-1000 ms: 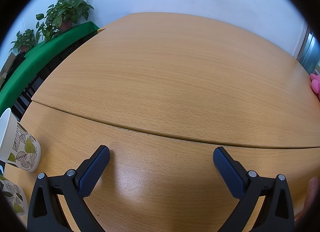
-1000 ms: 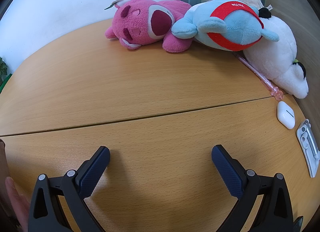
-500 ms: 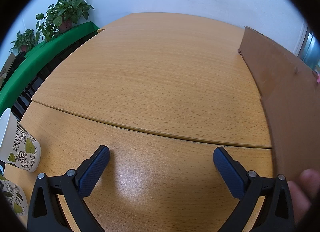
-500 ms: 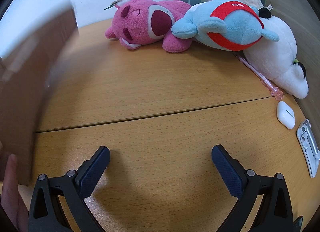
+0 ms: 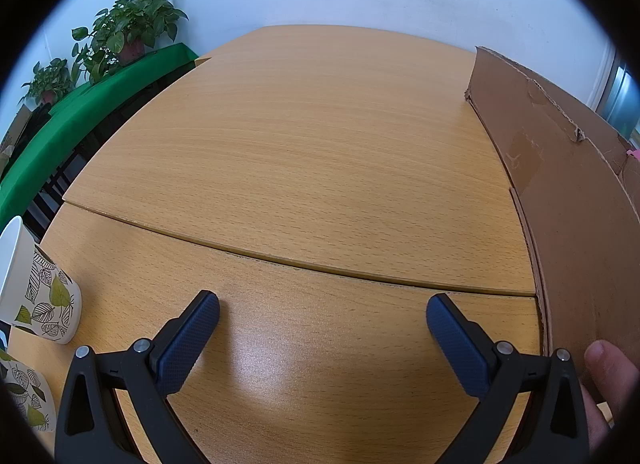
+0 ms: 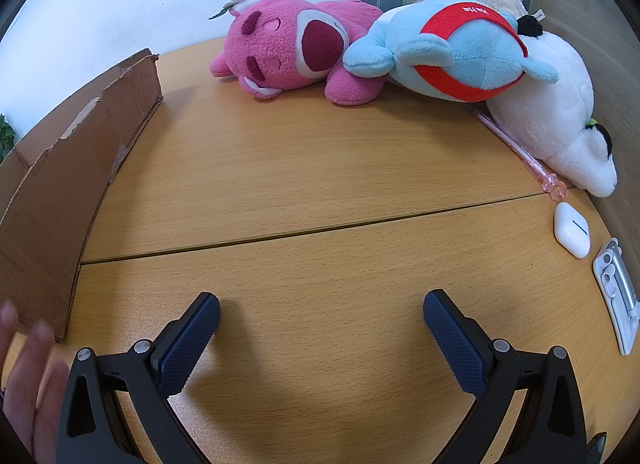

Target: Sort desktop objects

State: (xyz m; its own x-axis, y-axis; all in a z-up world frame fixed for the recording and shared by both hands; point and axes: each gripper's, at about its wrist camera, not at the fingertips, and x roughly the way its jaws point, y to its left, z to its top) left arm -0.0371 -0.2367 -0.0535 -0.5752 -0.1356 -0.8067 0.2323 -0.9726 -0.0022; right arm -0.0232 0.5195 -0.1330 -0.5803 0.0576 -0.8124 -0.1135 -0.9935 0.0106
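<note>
Cardboard box (image 6: pixel 60 191) arrived — left of right jaws (spread), untouched

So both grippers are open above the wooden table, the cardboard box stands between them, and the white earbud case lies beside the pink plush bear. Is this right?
Not quite. The white earbud case does not lie beside the pink plush bear; it lies near the white plush, just past the pink pen, as the right wrist view shows. The rest holds: both grippers are open, and the cardboard box stands between them.
</note>
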